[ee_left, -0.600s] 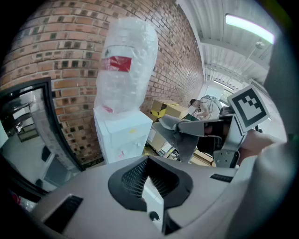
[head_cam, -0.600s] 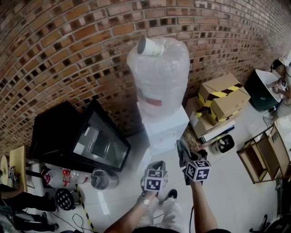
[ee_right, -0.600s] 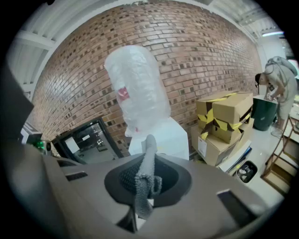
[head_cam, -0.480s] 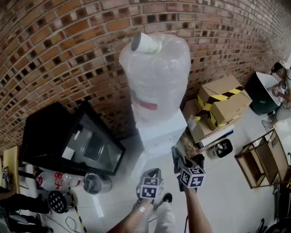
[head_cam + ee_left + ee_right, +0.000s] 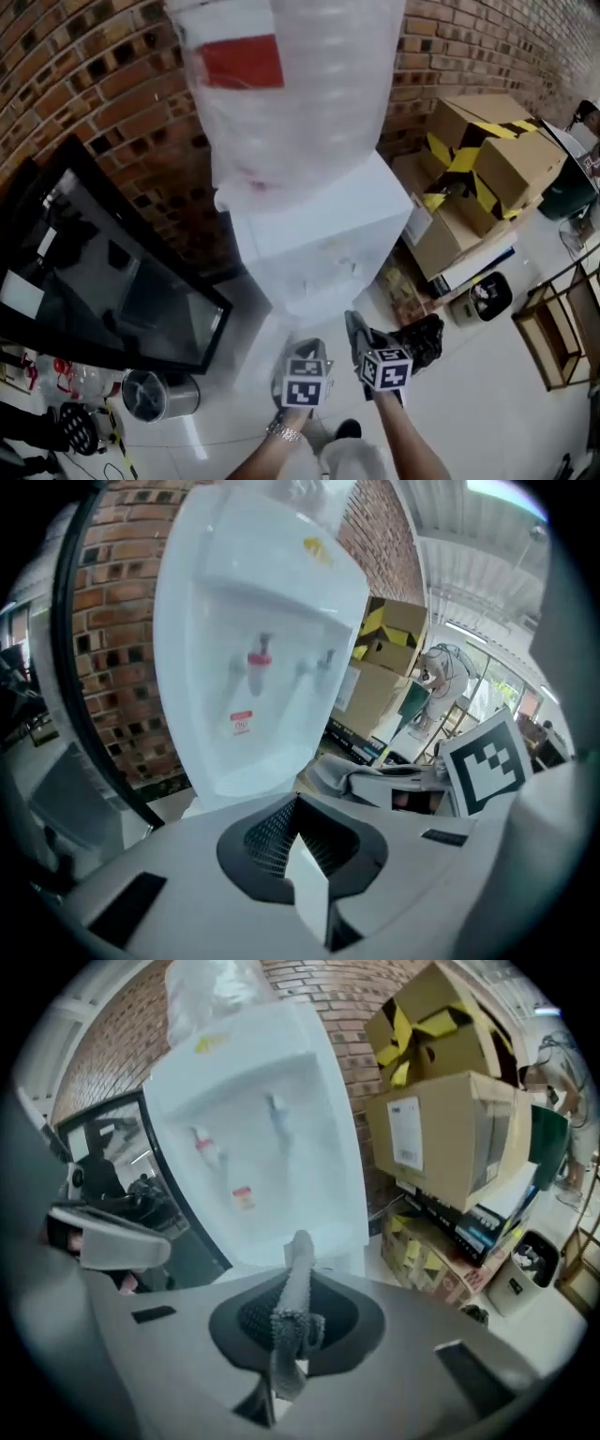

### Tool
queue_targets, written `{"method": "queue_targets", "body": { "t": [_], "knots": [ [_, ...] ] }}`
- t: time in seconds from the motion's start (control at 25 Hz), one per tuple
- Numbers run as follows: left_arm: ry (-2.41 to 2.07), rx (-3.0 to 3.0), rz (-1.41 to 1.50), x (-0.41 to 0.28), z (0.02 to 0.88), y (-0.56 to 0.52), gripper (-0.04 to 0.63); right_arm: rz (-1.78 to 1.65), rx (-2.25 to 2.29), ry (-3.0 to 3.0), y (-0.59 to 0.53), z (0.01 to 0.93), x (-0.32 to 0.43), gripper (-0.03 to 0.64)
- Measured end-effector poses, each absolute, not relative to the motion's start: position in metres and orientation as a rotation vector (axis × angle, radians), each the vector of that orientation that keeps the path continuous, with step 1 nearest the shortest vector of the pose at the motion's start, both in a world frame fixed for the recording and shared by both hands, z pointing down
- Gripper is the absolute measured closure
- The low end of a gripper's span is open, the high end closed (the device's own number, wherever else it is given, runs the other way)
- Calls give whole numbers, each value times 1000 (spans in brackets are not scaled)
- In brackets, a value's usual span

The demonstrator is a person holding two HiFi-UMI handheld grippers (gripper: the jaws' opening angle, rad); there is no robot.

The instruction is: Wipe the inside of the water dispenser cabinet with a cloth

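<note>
The white water dispenser [image 5: 319, 234] stands against the brick wall, with a plastic-wrapped bottle [image 5: 281, 84] on top. Its tap recess with a red tap [image 5: 260, 658] faces both gripper views. My left gripper [image 5: 307, 354] hangs low in front of the dispenser's lower part, jaws shut with nothing between them [image 5: 305, 878]. My right gripper [image 5: 362, 336] is beside it on the right, shut on a grey cloth [image 5: 295, 1302] that sticks up past the jaws. The lower cabinet front is mostly hidden behind the grippers.
A black glass-fronted cabinet [image 5: 94, 272] stands close on the dispenser's left. Stacked cardboard boxes [image 5: 487, 159] with yellow-black tape sit on its right, with a small black bin [image 5: 487, 298] on the white floor. A metal pot [image 5: 150, 394] lies at lower left.
The view has come much closer and lower, so the dispenser body fills the middle. Both grippers stay side by side before its lower part; the cloth remains in the right gripper.
</note>
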State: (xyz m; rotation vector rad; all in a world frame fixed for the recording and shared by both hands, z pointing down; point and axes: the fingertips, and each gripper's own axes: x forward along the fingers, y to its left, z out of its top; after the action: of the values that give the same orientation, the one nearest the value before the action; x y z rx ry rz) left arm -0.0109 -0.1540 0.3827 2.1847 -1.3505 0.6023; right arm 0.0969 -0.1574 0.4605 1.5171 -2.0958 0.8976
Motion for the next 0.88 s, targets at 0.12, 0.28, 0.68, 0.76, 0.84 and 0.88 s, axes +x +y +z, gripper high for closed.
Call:
{"method": "queue_targets", "body": {
  "t": [0.12,0.28,0.68,0.76,0.84,0.88],
  "knots": [
    [-1355,2218,661,-9,442,-174,595,854,1504,-2134,-186,531,89,597],
    [-1373,2256,674,-17,505,-193,595,801,1457,-2239,-224,608,62,597],
    [-1433,2266,548,-24,576,-217,595,706,1263,-2360,-271,704,-6,595],
    [-1462,2238,543,-29,574,-216,595,700,1259,-2393,-275,695,-16,597],
    [-1480,2229,566,-31,575,-213,595,679,1273,-2441,-284,680,-26,597],
    [-1493,2233,578,-32,574,-212,595,666,1276,-2463,-289,675,-31,595]
  ]
}}
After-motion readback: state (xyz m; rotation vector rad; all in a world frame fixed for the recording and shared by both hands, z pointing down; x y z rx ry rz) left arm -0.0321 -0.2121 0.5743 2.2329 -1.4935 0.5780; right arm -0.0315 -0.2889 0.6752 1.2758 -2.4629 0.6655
